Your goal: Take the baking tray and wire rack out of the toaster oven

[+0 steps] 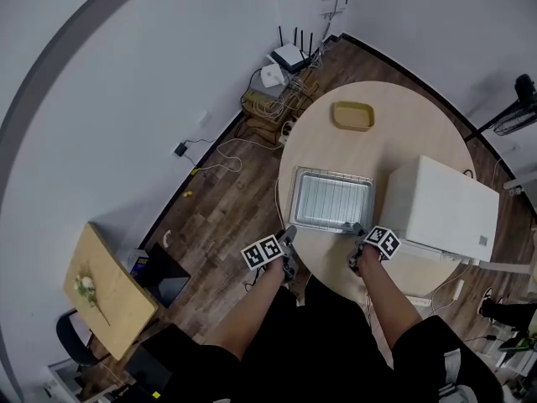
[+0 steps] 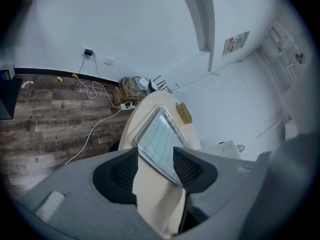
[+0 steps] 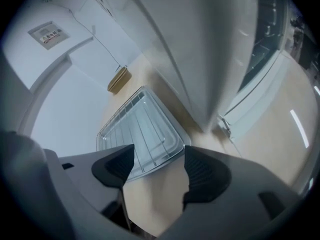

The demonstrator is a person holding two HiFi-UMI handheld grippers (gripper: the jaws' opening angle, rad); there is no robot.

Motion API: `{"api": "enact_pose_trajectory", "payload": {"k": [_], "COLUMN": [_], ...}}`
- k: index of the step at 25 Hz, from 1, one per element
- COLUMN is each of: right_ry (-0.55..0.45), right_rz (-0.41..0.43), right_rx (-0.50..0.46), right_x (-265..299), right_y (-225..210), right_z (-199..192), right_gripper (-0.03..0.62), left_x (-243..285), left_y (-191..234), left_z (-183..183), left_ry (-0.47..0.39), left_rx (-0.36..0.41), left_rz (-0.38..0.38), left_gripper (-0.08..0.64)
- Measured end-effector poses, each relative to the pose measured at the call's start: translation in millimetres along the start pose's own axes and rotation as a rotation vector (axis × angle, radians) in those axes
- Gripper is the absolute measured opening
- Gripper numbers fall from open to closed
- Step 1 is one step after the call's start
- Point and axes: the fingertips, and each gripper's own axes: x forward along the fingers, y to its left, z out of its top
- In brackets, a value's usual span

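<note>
**Tray and rack out on the bench, both tools empty**

Head view: the shiny rectangular metal baking tray [image 1: 295,198] lies flat on the round pale wooden bench [image 1: 403,116]. The thin-barred wire rack [image 1: 331,201] sits in it, just beside the boxy white toaster oven [image 1: 440,208]. The left tool [image 1: 289,237] and right tool [image 1: 357,230] sit at the tray's near edge. A small tan dish [image 1: 352,116] is well apart.

Left gripper view: the left tool [image 2: 155,160] is spread, and its ribbed dark pads pinch nothing. The tray's corner [image 2: 161,134] shows beyond them.

Right gripper view: the right tool [image 3: 159,160] is spread wide and empty. The tray's rounded rim [image 3: 172,146] is beyond the jaws, and the oven's door [image 3: 260,99] hangs open.

The job looks done. To finish cleanly, draw both tools straight back, because the smooth tray would slide easily on the bench if nudged.
</note>
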Motion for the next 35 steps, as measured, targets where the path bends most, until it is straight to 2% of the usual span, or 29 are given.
{"api": "enact_pose_trajectory", "payload": {"k": [3,5,11,17,21,23,25,27,31,35], "right_ry": [-0.014,-0.020,-0.126,-0.318,-0.440,-0.516,-0.589,-0.635,-0.659,-0.673], "right_rz": [-0.012,-0.003,0.135,0.165,0.214,0.218,0.208,0.200,0.182,0.224], "right_rx": [-0.001,-0.012,-0.145,-0.314,-0.327,-0.374,-0.419,-0.427,-0.377,-0.421], "right_x": [-7,-13,-56,-147,-225,-269,-306,-333,-365,-401], "right_y": [-2,1,28,36,30,28,21,7,-36,-68], "right_z": [0,-1,-11,-21,-30,-32,-34,-37,-41,-44], "right_gripper": [0.296,0.297,0.296,0.295,0.291,0.290,0.288,0.281,0.250,0.137], "left_x": [-1,-1,-17,-74,-125,-147,-166,-187,-222,-241], "left_y": [-7,-17,-54,-72,-109,-131,-150,-168,-198,-221], "left_z": [2,1,-8,0,6,-4,-19,-38,-82,-139], "left_ry": [0.011,0.029,0.066,0.042,-0.062,-0.100,-0.131,-0.165,-0.238,-0.281], "left_rx": [0.037,0.088,0.289,0.411,0.466,0.559,0.681,0.767,0.827,0.871], "left_rz": [-0.021,-0.043,-0.140,-0.169,-0.299,-0.355,-0.377,-0.399,-0.427,-0.410], "left_gripper": [0.207,0.207,0.207,0.207,0.206,0.202,0.192,0.157,0.071,0.018]}}
